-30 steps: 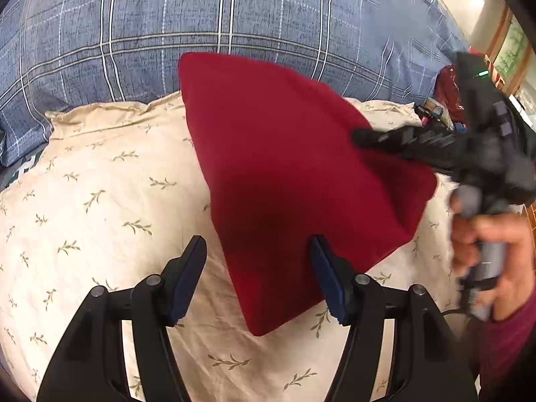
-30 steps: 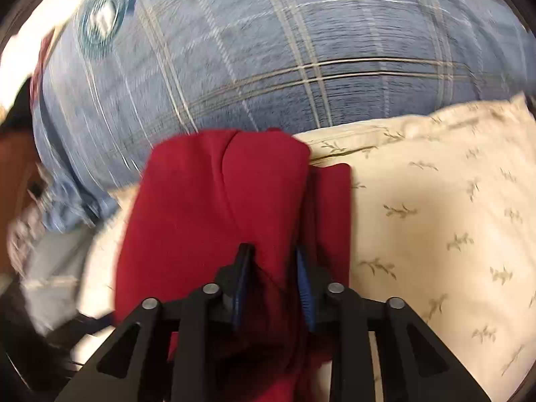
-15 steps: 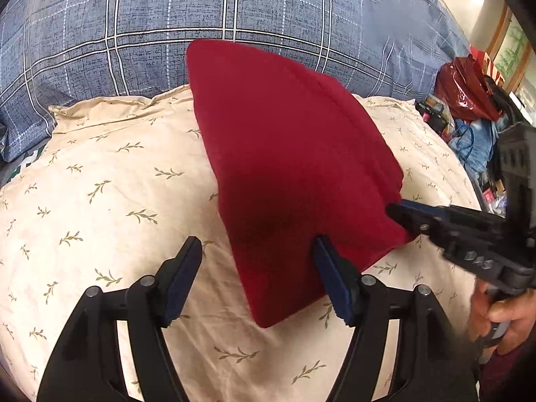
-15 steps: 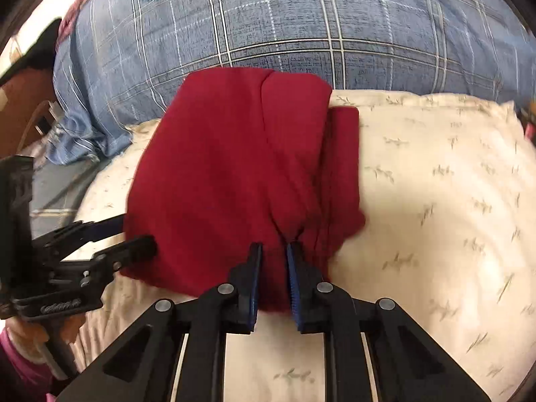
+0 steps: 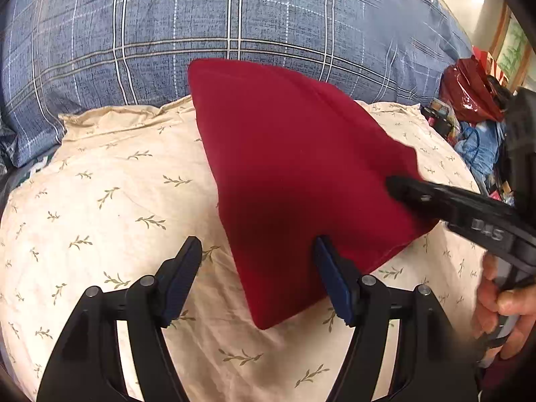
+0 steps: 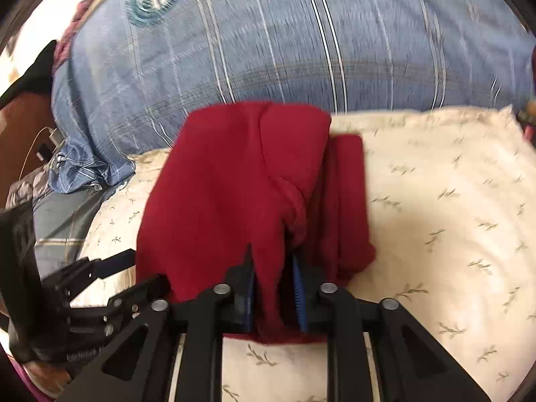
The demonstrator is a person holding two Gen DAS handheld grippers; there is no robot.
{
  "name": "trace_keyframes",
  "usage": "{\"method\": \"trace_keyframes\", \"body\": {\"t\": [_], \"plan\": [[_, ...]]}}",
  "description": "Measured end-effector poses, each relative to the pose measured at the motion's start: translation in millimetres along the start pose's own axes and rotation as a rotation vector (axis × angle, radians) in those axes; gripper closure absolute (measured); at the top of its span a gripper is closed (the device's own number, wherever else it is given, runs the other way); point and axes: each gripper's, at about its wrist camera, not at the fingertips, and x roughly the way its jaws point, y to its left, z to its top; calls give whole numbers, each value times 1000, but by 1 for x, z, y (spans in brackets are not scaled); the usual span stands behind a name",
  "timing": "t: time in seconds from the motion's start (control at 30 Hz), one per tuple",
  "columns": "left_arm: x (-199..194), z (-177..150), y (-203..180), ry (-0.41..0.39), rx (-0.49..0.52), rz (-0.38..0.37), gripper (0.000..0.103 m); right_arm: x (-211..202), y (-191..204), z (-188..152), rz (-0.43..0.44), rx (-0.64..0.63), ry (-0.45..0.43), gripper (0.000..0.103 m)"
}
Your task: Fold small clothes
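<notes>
Here the right claw [image 6: 273, 288] pinches the red garment's [image 5: 301, 174] near edge (left claw [image 5: 258, 278] spread, straddling its corner).

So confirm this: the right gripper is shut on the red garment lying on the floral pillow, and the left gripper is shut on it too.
Wrong about the left gripper: the left wrist view shows its fingers wide open, holding nothing. The rest holds: the right gripper is shut on the red garment, which lies on the floral pillow.
</notes>
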Motion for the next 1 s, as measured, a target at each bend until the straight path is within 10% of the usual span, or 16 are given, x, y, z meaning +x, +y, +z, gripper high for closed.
{"method": "trace_keyframes", "body": {"t": [0.33,0.4,0.53,0.6,0.67,1.0], "plan": [[-1,-2,-1,-8,-6,5,28,-15,-11,-7,11,38,-32,86],[0,-1,0,-7,-3,9,28,-25,-10,-2,15,69,-69,47],[2,-2,3,2,-39,-4,28,-22,-8,7,5,80,-89,30],[1,-3,4,7,-50,-14,28,-2,-10,8,-9,90,-45,41],[-1,-4,4,8,-52,-21,28,18,-11,5,14,86,30,80],[9,3,13,7,-137,-80,28,2,-23,-17,-2,62,10,93]]}}
